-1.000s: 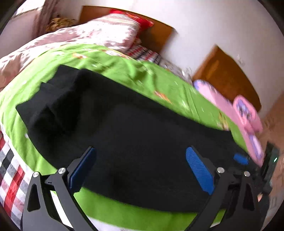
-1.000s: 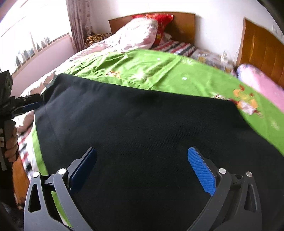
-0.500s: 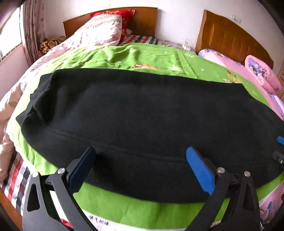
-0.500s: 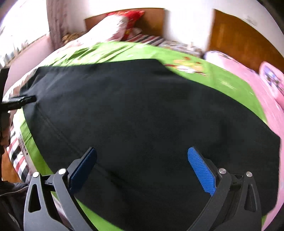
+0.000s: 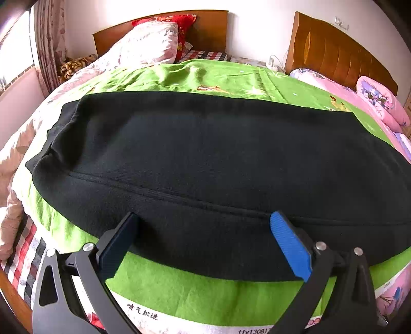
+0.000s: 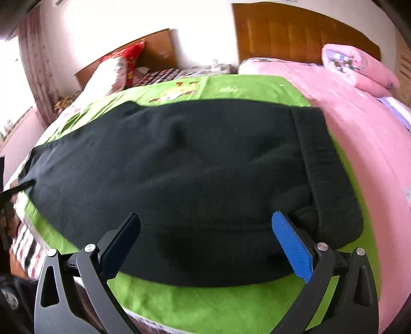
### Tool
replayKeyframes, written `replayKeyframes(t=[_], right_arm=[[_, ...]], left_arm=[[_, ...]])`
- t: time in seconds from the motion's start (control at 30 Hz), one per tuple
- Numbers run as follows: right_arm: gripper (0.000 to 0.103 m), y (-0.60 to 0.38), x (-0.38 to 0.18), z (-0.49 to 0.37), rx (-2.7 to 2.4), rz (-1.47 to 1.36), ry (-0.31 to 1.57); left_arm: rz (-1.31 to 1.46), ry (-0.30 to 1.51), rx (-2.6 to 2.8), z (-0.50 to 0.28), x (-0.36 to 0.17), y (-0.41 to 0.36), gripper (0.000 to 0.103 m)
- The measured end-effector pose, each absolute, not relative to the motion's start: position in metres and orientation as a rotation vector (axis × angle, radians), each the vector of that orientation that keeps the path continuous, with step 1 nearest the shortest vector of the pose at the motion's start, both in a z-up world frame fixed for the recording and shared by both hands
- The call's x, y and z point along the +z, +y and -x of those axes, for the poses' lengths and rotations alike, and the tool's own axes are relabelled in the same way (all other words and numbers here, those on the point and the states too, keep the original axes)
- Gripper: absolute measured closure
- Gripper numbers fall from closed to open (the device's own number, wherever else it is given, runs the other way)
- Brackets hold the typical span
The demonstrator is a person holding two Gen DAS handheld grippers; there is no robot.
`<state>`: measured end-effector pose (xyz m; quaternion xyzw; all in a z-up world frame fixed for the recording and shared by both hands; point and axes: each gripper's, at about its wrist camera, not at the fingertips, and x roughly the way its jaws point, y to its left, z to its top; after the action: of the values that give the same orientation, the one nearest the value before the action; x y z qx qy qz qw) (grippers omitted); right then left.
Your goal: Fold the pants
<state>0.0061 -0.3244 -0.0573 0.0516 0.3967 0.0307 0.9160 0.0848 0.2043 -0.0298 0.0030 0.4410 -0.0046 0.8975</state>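
The black pants [image 5: 205, 159] lie spread flat across the green blanket [image 5: 195, 285] on the bed, running lengthwise from side to side, with a long seam visible along the near edge. The ribbed waistband [image 6: 326, 164] sits at the end of the pants nearest the pink quilt [image 6: 364, 108], just short of the blanket's edge there. The other end of the pants reaches toward the window side, where a checked sheet [image 5: 23, 246] shows below the blanket.

The left gripper [image 5: 205, 231] hovers over the near edge of the pants, its fingers [image 5: 290, 244] spread wide and holding nothing; the seam runs between them. The right gripper [image 6: 205, 231] hangs over the near edge of the pants close to the waistband, its fingers [image 6: 292, 246] also spread wide and empty. I cannot tell whether either pair of fingertips touches the cloth.

Beyond the pants, at the head of the bed, a pale flowered pillow [image 5: 149, 46] leans against a wooden headboard [image 5: 205, 25] with a red pillow [image 5: 177, 20] behind it.
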Motion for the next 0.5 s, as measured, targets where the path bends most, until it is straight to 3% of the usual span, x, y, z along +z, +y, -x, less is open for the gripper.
replayKeyframes(t=[0.27,0.37,0.5], right_arm=[[0.004,-0.331,-0.037,0.009,0.078,-0.216,0.762],[0.004,-0.321,-0.065,-0.004,0.046,-0.147,0.897],[0.004,-0.320,-0.063,0.006,0.043,-0.130,0.905]], left_arm=[[-0.004,0.901,-0.007,-0.082,-0.030,0.204,0.001],[-0.004,0.900,-0.007,-0.082,-0.030,0.204,0.001],[-0.005,0.892,-0.011,-0.081,-0.031,0.204,0.001]])
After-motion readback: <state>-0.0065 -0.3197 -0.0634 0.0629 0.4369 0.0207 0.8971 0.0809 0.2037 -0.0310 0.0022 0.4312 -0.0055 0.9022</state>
